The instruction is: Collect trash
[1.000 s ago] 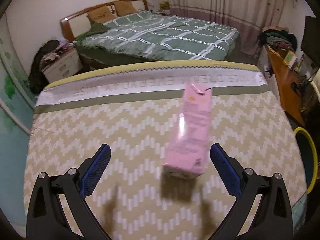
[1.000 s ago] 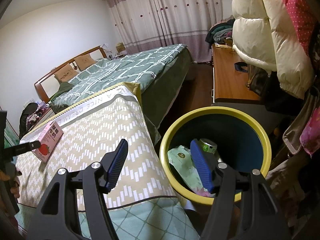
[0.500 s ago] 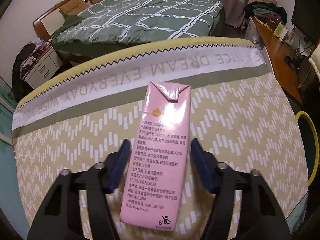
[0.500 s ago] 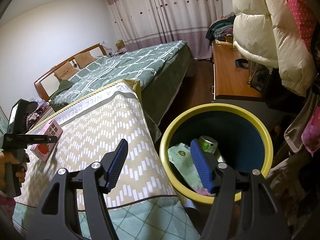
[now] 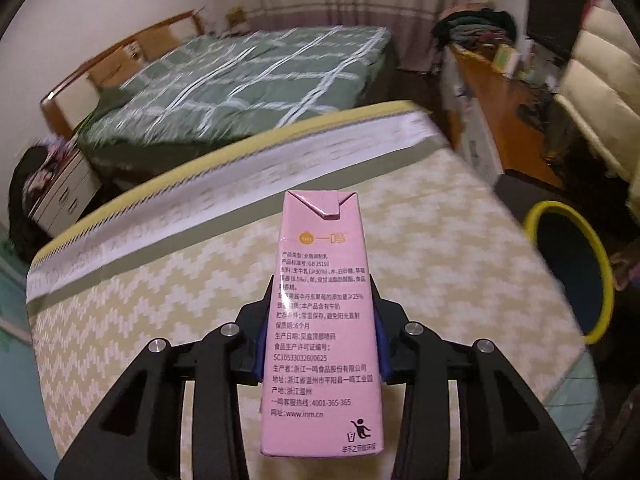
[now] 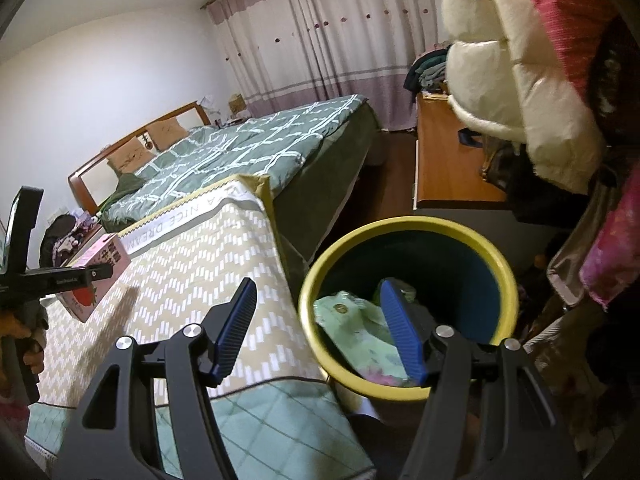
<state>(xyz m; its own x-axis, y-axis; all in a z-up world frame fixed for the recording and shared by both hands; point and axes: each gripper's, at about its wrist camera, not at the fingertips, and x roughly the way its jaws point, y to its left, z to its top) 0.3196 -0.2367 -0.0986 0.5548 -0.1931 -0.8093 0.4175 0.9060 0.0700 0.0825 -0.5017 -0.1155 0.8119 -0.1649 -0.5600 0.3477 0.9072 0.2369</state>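
Lifted off the quilt (image 5: pixel 460 240), pink carton (image 5: pixel 320 320) sits pinched in left tool (image 5: pixel 320 336); right tool (image 6: pixel 320 328) spread.

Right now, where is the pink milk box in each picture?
Left wrist view: the pink milk box fills the lower middle, clamped between the left gripper pads, which have just been closing on it.
Right wrist view: the same box sits small at the far left edge, held above the zigzag cover.
Shared landmark: the yellow-rimmed bin, right edge in the left view, lower middle in the right view.
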